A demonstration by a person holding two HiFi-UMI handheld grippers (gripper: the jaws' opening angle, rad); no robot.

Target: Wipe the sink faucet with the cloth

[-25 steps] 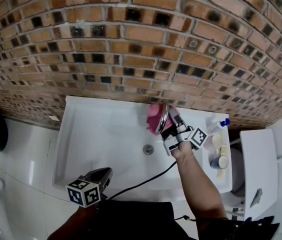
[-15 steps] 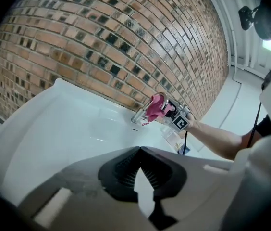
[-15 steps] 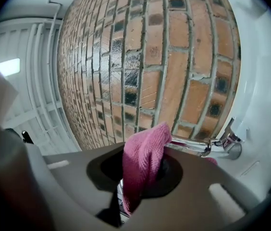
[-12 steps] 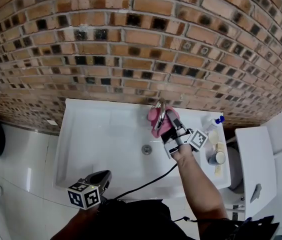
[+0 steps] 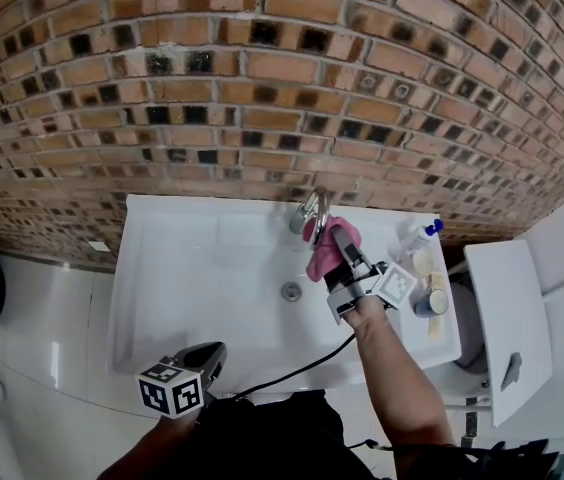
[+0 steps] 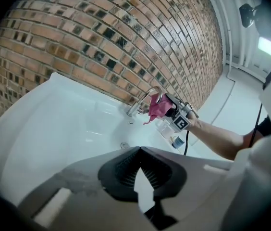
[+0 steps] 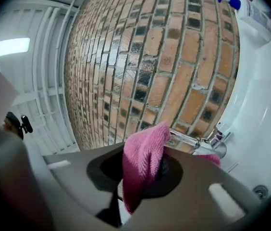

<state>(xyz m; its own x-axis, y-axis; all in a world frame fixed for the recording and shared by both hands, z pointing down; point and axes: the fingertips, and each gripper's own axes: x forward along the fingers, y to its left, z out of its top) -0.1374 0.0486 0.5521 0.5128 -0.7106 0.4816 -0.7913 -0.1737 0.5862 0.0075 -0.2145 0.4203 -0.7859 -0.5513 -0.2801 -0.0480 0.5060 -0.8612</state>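
**Faucet** (image 5: 311,210): chrome, at the back edge of the sink (image 5: 192,268), under a brick wall.
**Cloth** (image 5: 322,251): pink, clamped in the right gripper (image 5: 338,258) and lying against the spout's right side.
**Left gripper** (image 5: 210,352): jaws together on nothing, idle near the sink's front rim.
**Bottle** (image 5: 420,236): on the right ledge, apart.
**Handling:** likely mid-wipe. Grip firmly, press the cloth's fold round the spout, and stroke along its curve from base to tip.

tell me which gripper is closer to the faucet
Right. The right gripper holds the pink cloth at the faucet; the left gripper hangs over the near rim of the sink, far from it.
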